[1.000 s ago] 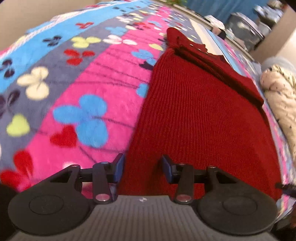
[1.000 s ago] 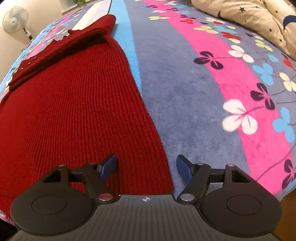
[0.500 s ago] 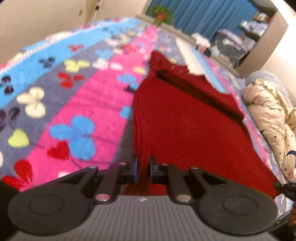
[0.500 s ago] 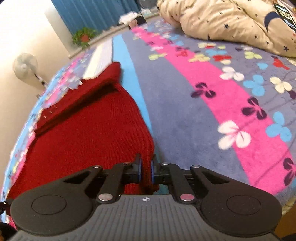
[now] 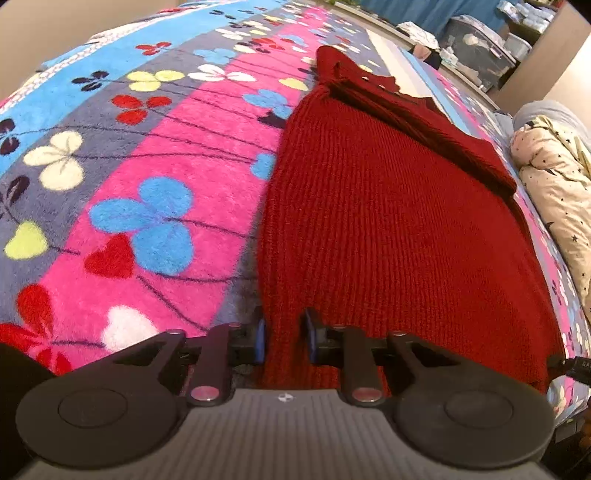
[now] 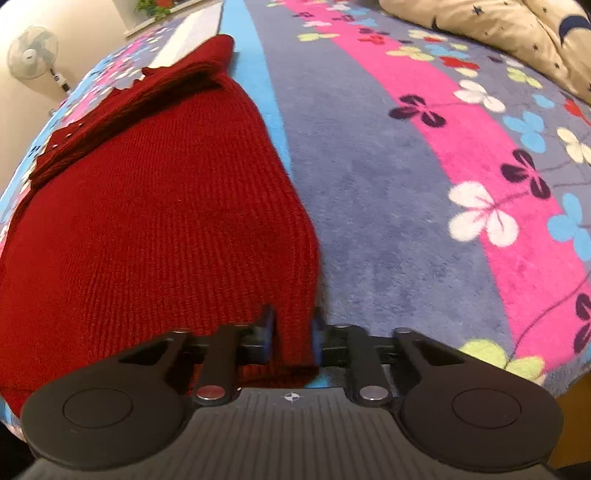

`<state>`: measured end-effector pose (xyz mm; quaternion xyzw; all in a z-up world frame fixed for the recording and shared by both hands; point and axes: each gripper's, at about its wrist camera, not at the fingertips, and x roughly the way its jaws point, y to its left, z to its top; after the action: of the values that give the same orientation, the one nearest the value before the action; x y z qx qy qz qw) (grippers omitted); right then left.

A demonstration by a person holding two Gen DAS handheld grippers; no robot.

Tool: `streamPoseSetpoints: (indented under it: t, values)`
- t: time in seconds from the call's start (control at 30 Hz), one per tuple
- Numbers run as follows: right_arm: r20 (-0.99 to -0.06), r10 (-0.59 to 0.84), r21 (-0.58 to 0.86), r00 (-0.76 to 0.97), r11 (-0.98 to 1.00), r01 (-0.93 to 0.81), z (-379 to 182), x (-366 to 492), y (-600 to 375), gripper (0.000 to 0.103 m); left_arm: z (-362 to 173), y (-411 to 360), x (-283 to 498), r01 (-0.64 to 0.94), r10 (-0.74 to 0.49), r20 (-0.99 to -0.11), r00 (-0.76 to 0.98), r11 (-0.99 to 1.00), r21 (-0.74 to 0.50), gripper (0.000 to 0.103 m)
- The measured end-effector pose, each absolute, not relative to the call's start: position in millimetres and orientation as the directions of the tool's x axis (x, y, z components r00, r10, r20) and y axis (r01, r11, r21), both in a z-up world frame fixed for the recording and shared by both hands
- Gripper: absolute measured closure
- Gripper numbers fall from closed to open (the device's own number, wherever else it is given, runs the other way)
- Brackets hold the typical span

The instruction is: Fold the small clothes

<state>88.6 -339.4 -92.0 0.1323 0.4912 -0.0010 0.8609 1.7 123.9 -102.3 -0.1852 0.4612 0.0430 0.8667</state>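
A fleecy flowered blanket (image 5: 155, 192) in pink, grey and blue stripes is covering the bed w/ a dark red knit sweater (image 5: 388, 229) lying flat on it. Nearest the left cam, the left gripper (image 5: 282, 339) is pinching the sweater's near left corner, fingers narrow w/ a fold of knit between the blue pads. The right gripper (image 6: 293, 338) is doing the same at the near right corner (image 6: 295, 332), fabric bunching between its pads. Farther out the sweater is ending in a folded-over band (image 6: 147, 96). Beyond: star-print duvet (image 6: 498, 33) on the right, a standing fan (image 6: 33, 51) by the wall
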Motion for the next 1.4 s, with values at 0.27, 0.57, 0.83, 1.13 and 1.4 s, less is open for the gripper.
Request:
streamPoseSetpoints:
  t: [0.27, 0.57, 0.83, 1.13, 1.4]
  values:
    - [-0.77, 0.148, 0.284, 0.621, 0.951, 0.126, -65.6, 78.4, -346.1, 0.092, -85.9, 121.3, -8.7, -0.195, -0.114, -0.75, 0.651, 0.931, -0.31, 0.091]
    - [-0.562, 0.233, 0.406, 0.793, 0.913, 0.02, 5.4, 48.2, -362.4, 0.094, -21.4, 107.4, -29.4, -0.02, -0.167, -0.625, 0.762, 0.96, -0.281, 0.093]
    - [-0.435, 0.287, 0.461, 0.854, 0.885, -0.062, 39.9, -4.9, -380.5, 0.095, 44.4, 121.5, -74.3, 0.135, -0.284, -0.536, 0.795, 0.944, -0.3, 0.094]
    - [-0.372, 0.362, 0.586, 0.855, 0.806, -0.085, 55.6, -79.0, -416.7, 0.095, 81.2, 166.2, -115.7, 0.189, -0.382, -0.505, 0.774, 0.9, -0.392, 0.093]
    - [-0.494, 0.355, 0.544, 0.794, 0.838, -0.035, 24.5, 73.1, -410.2, 0.095, 36.9, 152.3, 43.8, 0.114, -0.284, -0.65, 0.705, 0.95, -0.292, 0.093]
